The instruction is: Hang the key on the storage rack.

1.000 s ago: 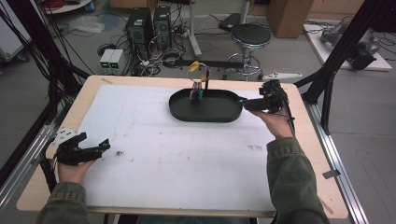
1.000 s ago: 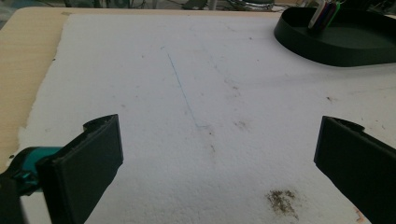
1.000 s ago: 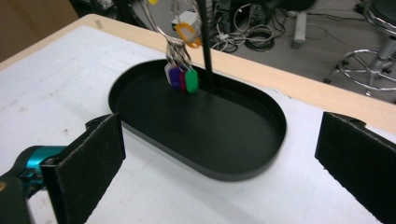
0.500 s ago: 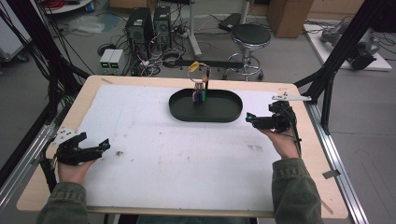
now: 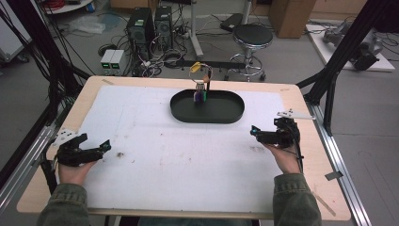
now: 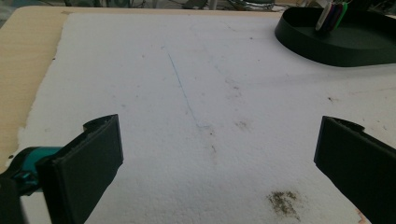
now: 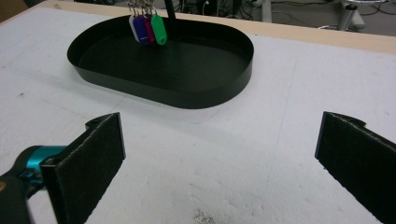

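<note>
Resting with both jaws wide open, holding nothing.
Black oval metal tray (image 5: 207, 107) with coloured key tags (image 7: 147, 29) at 11 o'clock from right gripper (image 5: 256, 133), nearer than left gripper (image 5: 103, 147).

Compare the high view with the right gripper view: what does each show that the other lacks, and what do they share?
The high view alone takes in both hands, the left tongs, the right tongs from outside, the wooden table edge and the stool on the floor beyond. The right gripper view alone separates the hanging key tags into white, purple, pink and green, and shows its jaws wide apart with nothing between them. Both share the black oval tray and the white mat.
</note>
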Tool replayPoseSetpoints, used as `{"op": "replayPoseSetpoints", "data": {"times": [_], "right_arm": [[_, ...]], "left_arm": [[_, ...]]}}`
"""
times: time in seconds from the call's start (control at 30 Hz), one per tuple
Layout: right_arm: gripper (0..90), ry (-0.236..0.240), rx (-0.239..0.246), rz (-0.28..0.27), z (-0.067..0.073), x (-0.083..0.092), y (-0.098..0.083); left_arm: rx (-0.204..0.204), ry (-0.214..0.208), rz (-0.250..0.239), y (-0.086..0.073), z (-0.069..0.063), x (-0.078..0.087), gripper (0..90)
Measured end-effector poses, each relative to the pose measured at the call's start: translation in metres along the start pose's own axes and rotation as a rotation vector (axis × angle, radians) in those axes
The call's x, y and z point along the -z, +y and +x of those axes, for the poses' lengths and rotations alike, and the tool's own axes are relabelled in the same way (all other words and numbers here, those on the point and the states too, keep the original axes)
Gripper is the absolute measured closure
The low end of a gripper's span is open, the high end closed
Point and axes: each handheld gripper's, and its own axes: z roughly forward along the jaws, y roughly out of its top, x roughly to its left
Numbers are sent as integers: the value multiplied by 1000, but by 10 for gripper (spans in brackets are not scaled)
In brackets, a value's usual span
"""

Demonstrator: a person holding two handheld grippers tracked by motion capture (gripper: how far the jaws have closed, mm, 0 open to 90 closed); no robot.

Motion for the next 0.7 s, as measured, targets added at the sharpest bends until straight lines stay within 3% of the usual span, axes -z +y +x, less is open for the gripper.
{"op": "replayPoseSetpoints", "data": {"times": [0.3, 0.7], "right_arm": [[6, -35, 15, -42, 6, 6, -23], [6, 6, 25, -66, 18, 7, -54]], "left_arm": [[-3, 0, 1, 0, -1, 0, 17], [-7, -4, 3, 0, 0, -1, 17]]}}
